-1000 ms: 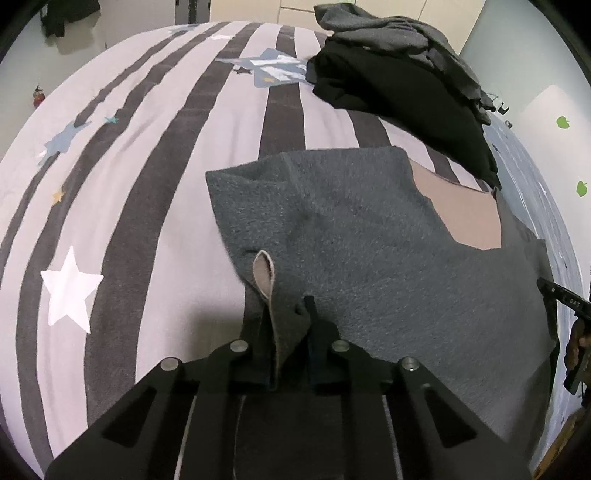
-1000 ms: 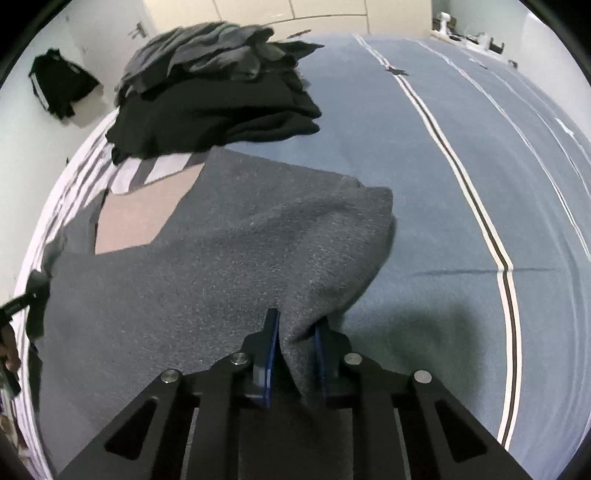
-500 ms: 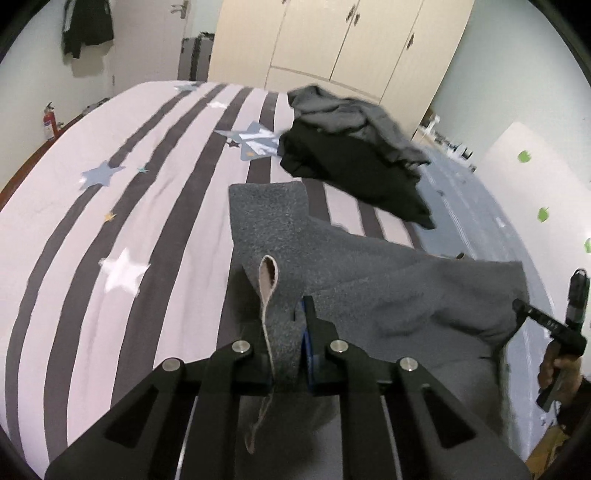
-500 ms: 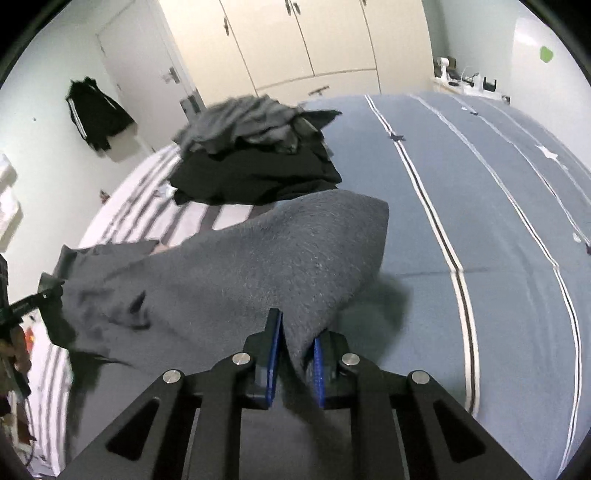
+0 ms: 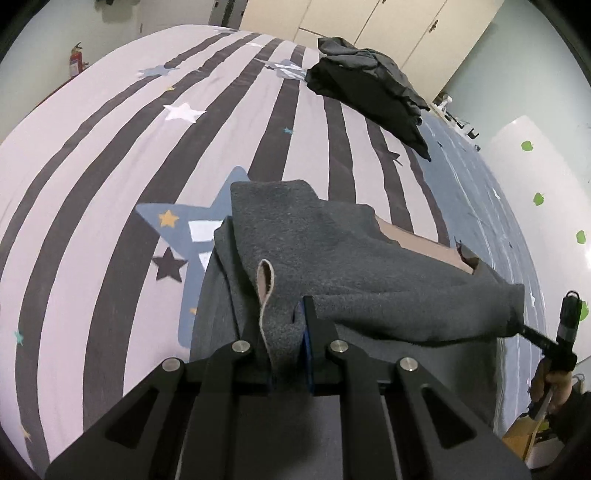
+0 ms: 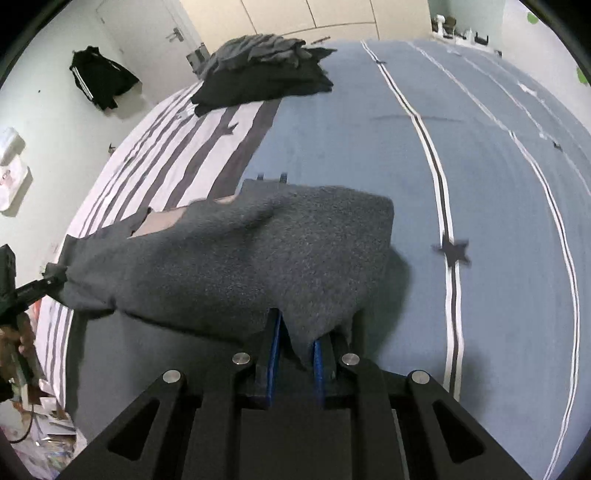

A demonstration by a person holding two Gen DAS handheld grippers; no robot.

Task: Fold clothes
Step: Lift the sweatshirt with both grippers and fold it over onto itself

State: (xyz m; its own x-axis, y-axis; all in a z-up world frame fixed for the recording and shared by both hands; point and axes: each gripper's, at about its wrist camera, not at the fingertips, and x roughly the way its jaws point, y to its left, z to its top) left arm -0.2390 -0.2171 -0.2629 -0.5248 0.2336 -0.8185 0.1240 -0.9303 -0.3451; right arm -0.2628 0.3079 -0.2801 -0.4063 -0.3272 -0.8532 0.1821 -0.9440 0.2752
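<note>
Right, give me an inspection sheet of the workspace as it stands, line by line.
Surface: bed, pink bedcover with dark stripes and stars beside blue bedcover with thin white lines.
Job's things: dark grey fleece garment with beige lining, lifted and stretched between both grippers; lower part lies on the bed.
Clutter: pile of black and grey clothes at the far end.
Grippers: left gripper shut on the garment's edge; right gripper shut on its other edge.
Cables: nothing seen on the bed.
Surroundings: cream wardrobe doors, black jacket hanging on the wall, red fire extinguisher, papers on the floor.
</note>
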